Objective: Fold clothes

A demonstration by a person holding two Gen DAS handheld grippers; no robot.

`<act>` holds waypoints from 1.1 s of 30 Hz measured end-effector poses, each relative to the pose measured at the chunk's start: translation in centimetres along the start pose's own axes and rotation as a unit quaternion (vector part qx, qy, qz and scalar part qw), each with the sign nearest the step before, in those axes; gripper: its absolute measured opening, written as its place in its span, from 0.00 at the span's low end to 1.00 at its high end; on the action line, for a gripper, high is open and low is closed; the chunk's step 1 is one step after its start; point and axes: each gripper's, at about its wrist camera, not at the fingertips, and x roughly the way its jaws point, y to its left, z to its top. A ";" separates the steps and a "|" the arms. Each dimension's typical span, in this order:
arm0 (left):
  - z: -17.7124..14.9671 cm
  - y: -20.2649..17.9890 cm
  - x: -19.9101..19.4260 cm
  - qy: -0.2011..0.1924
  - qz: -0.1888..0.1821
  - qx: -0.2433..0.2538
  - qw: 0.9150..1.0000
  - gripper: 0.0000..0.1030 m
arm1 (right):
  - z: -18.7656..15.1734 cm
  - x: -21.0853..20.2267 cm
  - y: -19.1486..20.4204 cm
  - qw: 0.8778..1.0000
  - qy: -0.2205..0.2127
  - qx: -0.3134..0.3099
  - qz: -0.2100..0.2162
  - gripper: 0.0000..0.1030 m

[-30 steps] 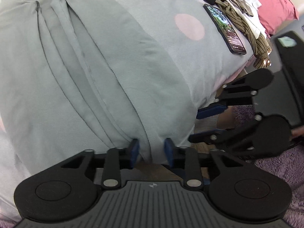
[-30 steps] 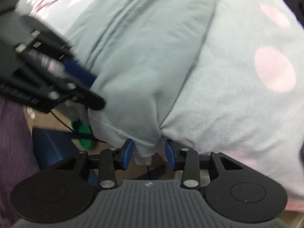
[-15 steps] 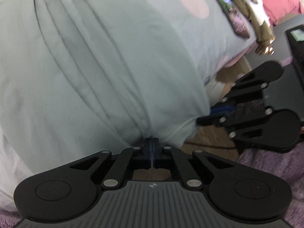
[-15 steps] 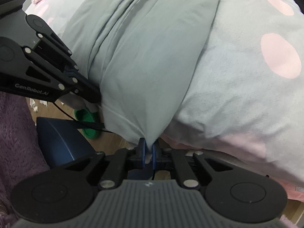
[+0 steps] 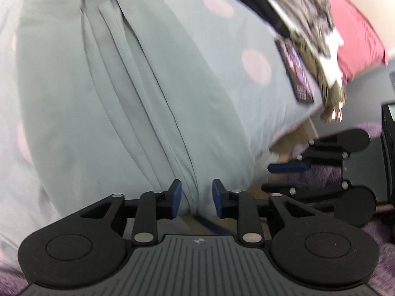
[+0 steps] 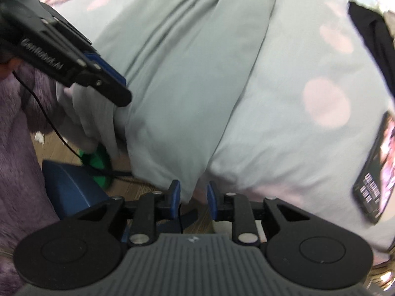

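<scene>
Two sets of tongs parted: left gripper [image 5: 196, 198], right gripper [image 6: 192, 197], straddling hem of grey garment [image 5: 138, 113] at 6 o'clock on dotted bedspread [image 5: 254, 66]. Regrasp step, likely; next: clamp hem, fold toward 12 o'clock.

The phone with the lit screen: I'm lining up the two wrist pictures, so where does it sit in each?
Left wrist view: the phone lies upper right on the spotted bedding, beside the pile of clothes.
Right wrist view: the phone is at the far right edge, on the same bedding.
Shared landmark: the grey-green garment, left of the phone in both.
</scene>
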 end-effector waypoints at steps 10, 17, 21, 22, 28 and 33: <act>4.9 3.2 -4.2 -0.071 0.080 0.007 0.994 0.26 | 6.7 -2.5 -2.5 0.996 -0.056 -0.051 -0.048 0.26; 8.8 8.5 -6.8 -0.117 0.101 -0.055 0.986 0.39 | 14.3 -0.9 -4.7 0.996 -0.061 -0.029 -0.063 0.26; 11.7 10.8 -7.8 -0.142 0.108 -0.071 0.981 0.43 | 19.1 -1.6 -6.7 0.995 -0.074 0.004 -0.069 0.43; 12.5 11.4 -7.9 -0.148 0.111 -0.074 0.980 0.45 | 20.4 -1.5 -7.5 0.994 -0.078 0.018 -0.069 0.43; 17.0 14.6 -7.6 -0.171 0.109 -0.108 0.973 0.45 | 27.1 0.1 -11.1 0.987 -0.109 0.091 -0.072 0.43; 19.8 17.1 -6.3 -0.177 0.116 -0.144 0.967 0.45 | 32.0 3.2 -13.7 0.980 -0.110 0.156 -0.056 0.43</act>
